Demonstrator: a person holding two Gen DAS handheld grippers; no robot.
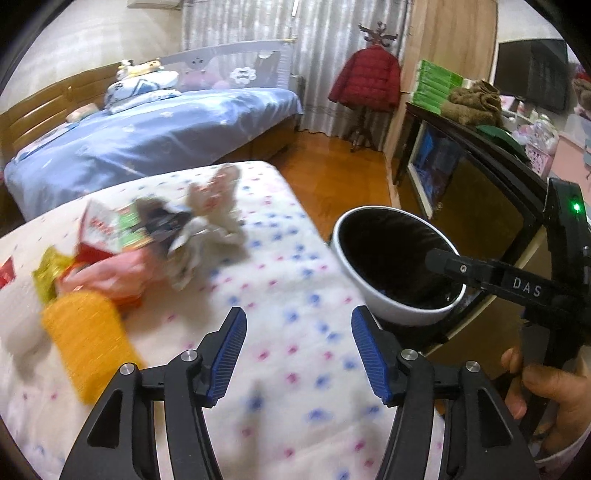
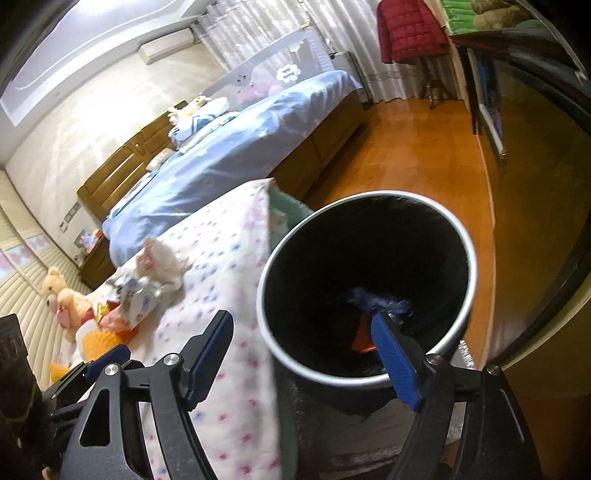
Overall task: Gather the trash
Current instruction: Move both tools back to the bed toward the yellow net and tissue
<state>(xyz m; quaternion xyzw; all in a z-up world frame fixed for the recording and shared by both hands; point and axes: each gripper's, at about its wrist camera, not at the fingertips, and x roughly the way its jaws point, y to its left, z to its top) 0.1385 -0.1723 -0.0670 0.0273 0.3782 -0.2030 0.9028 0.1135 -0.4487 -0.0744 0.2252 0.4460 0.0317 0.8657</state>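
Your left gripper (image 1: 299, 354) hangs over the near end of the dotted quilt (image 1: 295, 295), blue pads spread wide, nothing between them. Your right gripper (image 2: 303, 358) is also spread and empty; its right finger sits over the near rim of the trash bin (image 2: 364, 378), its left finger over the quilt edge. In the left wrist view your right hand (image 1: 546, 391) shows at the lower right, wrapped around the gripper handle, whose black fingers reach across the bin mouth.

The bin stands just beside the quilt's right edge, on the floor side. White outside, black liner inside. At the bottom lie a blue crumpled scrap (image 2: 380, 301) and something orange (image 2: 360, 338).

Farther along the quilt, to your left, the trash pile (image 1: 147, 240) lies loose and blurred: a yellow-orange knitted-looking piece (image 1: 85, 339) nearest, then a pink wrapper (image 1: 110, 275), a green-gold foil (image 1: 48, 277), a red-and-white carton (image 1: 107, 225), and crumpled grey-white paper (image 1: 214, 214) at the far end. Pieces overlap; exact contacts cannot be told through the blur. The pile is well apart from both grippers and from the bin.

In the right wrist view a teddy bear (image 2: 64, 299) sits at the far left beyond the pile.

Beyond the quilt: wooden floor (image 1: 332, 170), a bed with blue cover (image 1: 147, 133), a red jacket (image 1: 365, 77) on a coat stand, curtains (image 1: 295, 33) behind.
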